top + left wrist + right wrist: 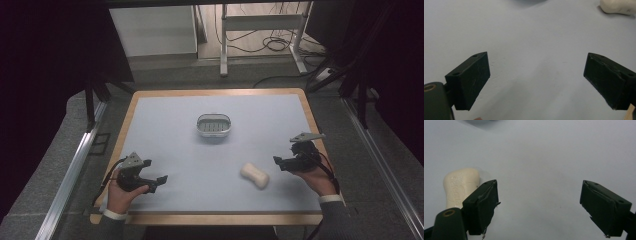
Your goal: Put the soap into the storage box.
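Note:
A cream bar of soap (255,175) lies on the pale blue mat, right of the middle and near the front. Farther back at the mat's centre stands an oval grey soap dish (214,125) with a slotted floor. My right gripper (281,162) is held just right of the soap, open, with nothing between its fingers; in the right gripper view the soap (459,186) lies behind the left jaw. My left gripper (156,182) rests at the front left, open and empty. In the left gripper view the soap (617,6) sits at the top right corner.
The mat lies on a wooden table (210,218) with a bare rim around it. Beyond the far edge stand a white desk frame (260,30) and loose cables (275,45) on the floor. Dark curtains hang on both sides.

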